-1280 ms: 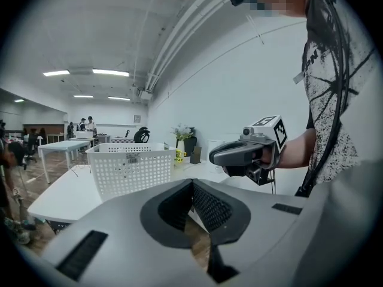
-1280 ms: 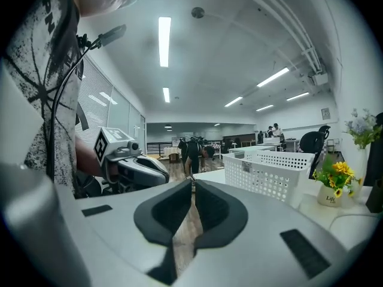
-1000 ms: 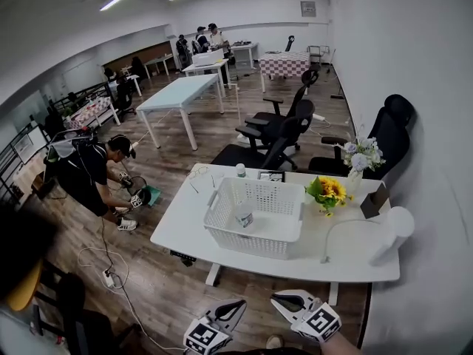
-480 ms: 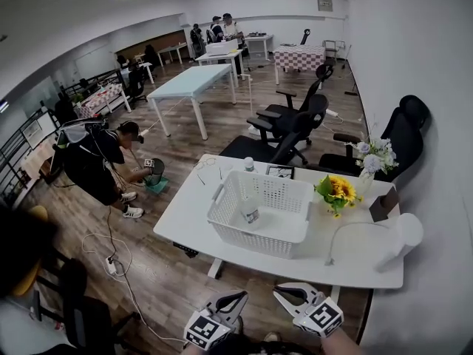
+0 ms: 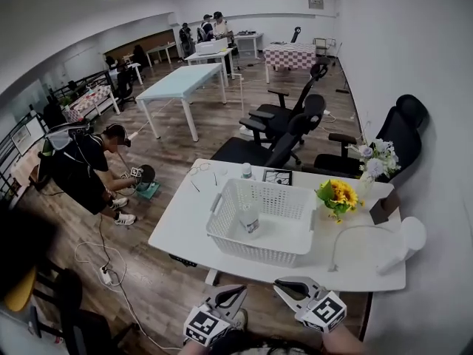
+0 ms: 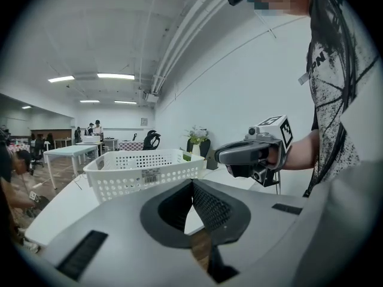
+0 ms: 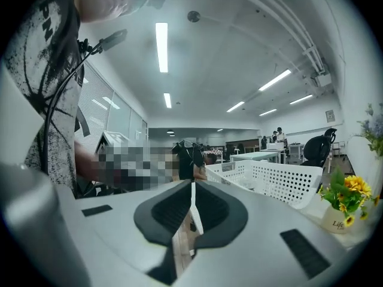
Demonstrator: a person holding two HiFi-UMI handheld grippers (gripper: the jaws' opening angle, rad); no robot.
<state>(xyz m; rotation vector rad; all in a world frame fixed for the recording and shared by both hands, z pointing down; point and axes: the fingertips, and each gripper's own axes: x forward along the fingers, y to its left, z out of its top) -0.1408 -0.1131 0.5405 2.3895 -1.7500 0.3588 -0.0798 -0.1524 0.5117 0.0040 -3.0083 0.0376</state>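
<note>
I hold both grippers low in front of a white table point(image 5: 185, 220), short of its near edge. My left gripper point(image 5: 240, 292) is shut, with nothing between its jaws. Beside it my right gripper point(image 5: 279, 285) is shut and empty too. A white perforated basket point(image 5: 287, 251) stands mid-table with a small bottle point(image 5: 250, 219) inside. In the left gripper view the basket point(image 6: 140, 171) lies ahead of the shut jaws, and the right gripper point(image 6: 246, 154) hangs at the right. In the right gripper view the basket point(image 7: 272, 181) is ahead on the right.
Yellow flowers in a pot point(image 5: 338, 194), a vase of pale flowers point(image 5: 373, 161) and a white desk lamp point(image 5: 405, 237) stand at the table's right end. Black office chairs point(image 5: 284, 128) are behind it. A person point(image 5: 85, 172) crouches on the wood floor at left, near cables point(image 5: 103, 261).
Both gripper views have tilted up a little and the basket shows nearer and lower. The jaws of both grippers stay shut. The head view has shifted slightly.
</note>
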